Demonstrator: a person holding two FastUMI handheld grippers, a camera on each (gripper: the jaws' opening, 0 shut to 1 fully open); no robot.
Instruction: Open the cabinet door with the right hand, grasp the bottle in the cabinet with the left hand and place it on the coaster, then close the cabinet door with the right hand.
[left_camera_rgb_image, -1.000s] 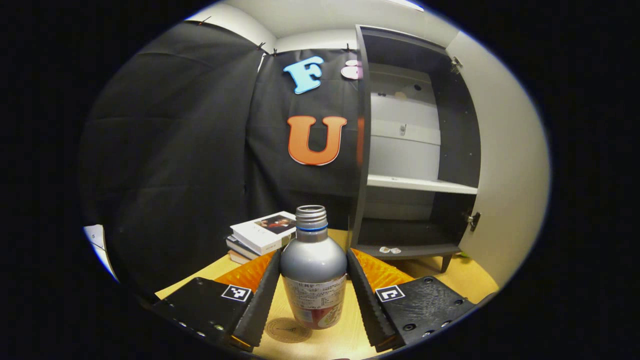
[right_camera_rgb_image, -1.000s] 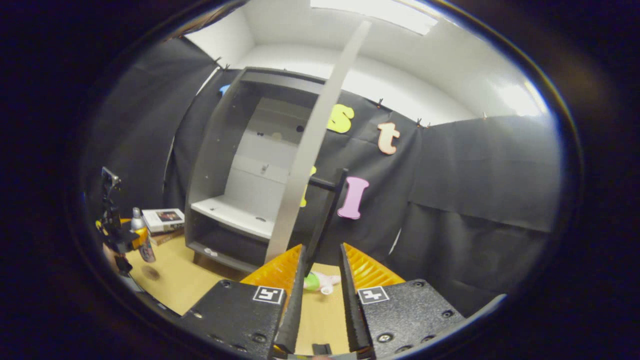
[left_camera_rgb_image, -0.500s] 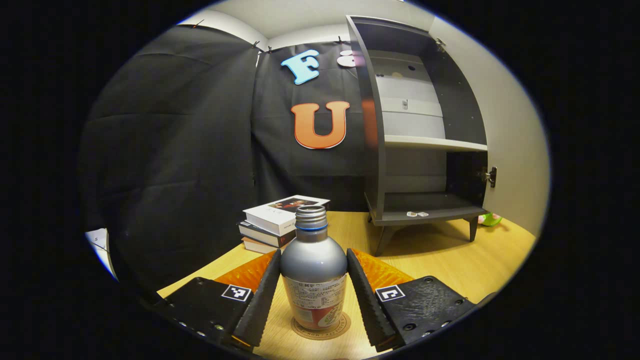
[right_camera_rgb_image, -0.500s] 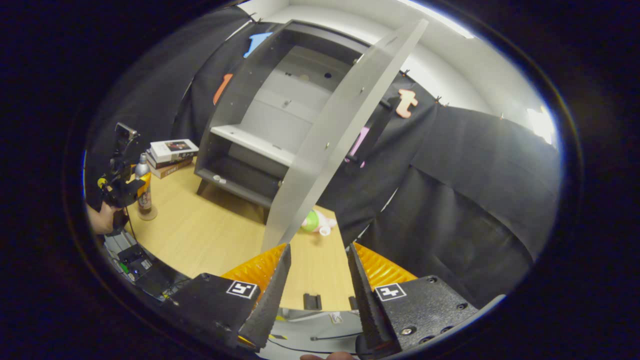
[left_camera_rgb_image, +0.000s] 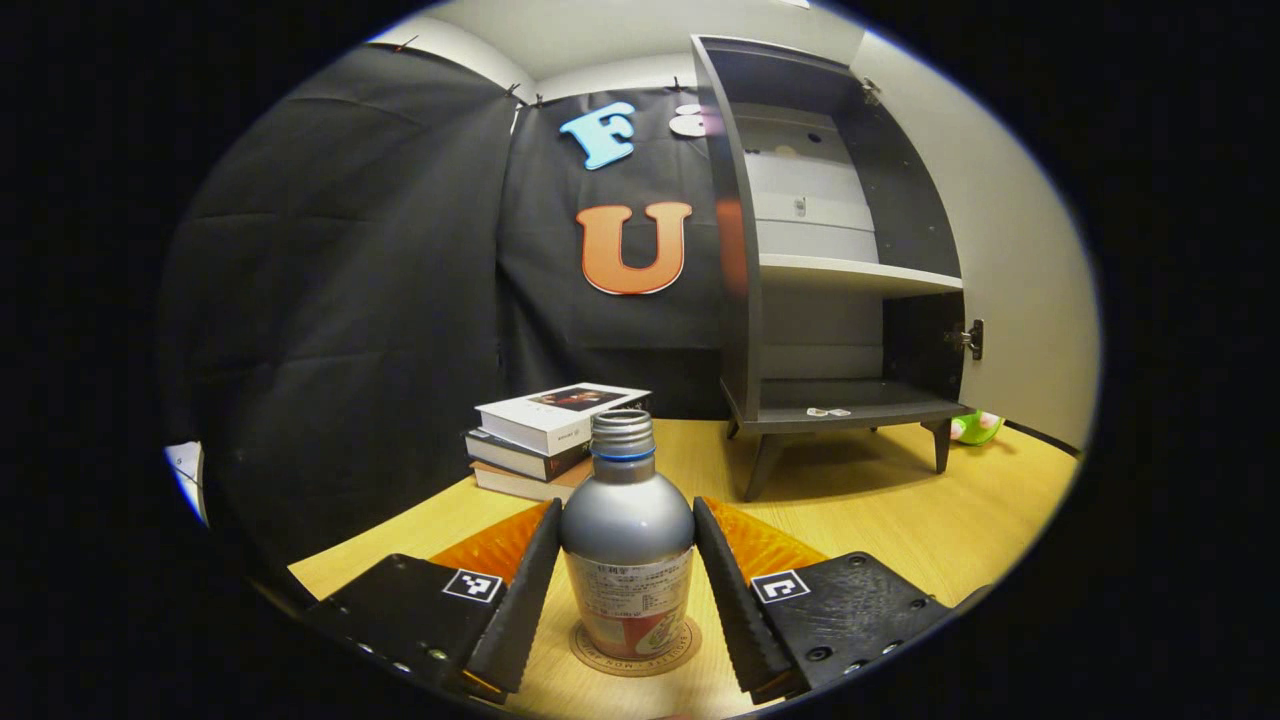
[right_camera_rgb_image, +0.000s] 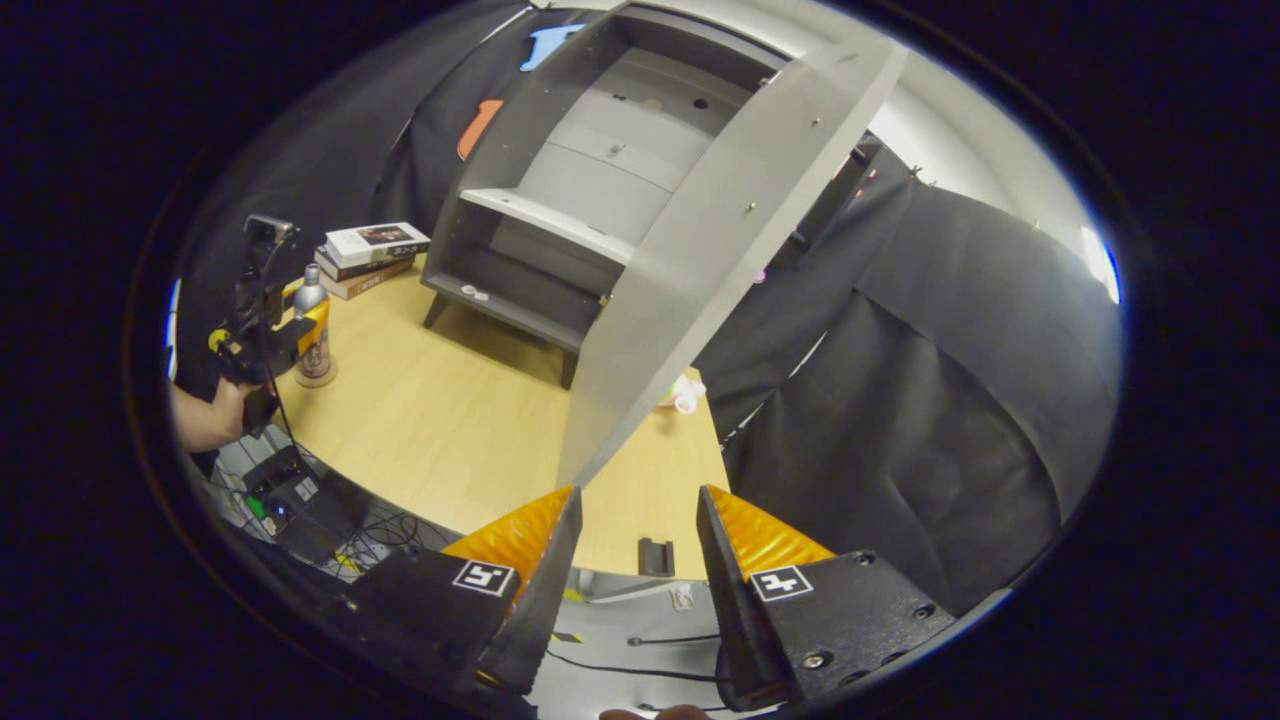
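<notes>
A silver bottle (left_camera_rgb_image: 627, 540) with a red lower label stands upright on the round coaster (left_camera_rgb_image: 635, 650) on the wooden table. My left gripper (left_camera_rgb_image: 625, 590) is shut on it, one finger against each side. In the right gripper view the same bottle (right_camera_rgb_image: 312, 325) and left gripper (right_camera_rgb_image: 262, 335) sit far left, held by a hand (right_camera_rgb_image: 205, 420). The grey cabinet (left_camera_rgb_image: 840, 260) stands open with bare shelves. Its door (right_camera_rgb_image: 720, 260) swings wide toward me. My right gripper (right_camera_rgb_image: 630, 590) is open and holds nothing, just below the door's lower corner.
A stack of books (left_camera_rgb_image: 555, 430) lies left of the cabinet (right_camera_rgb_image: 560, 200). A green toy (left_camera_rgb_image: 975, 428) rests on the table behind the cabinet's right leg. Cables and a box (right_camera_rgb_image: 290, 495) lie below the table's near edge (right_camera_rgb_image: 480, 525).
The bottle came down onto the coaster, still in the left gripper. The right gripper let go of the door handle, opened and drew back and down, away from the open door.
</notes>
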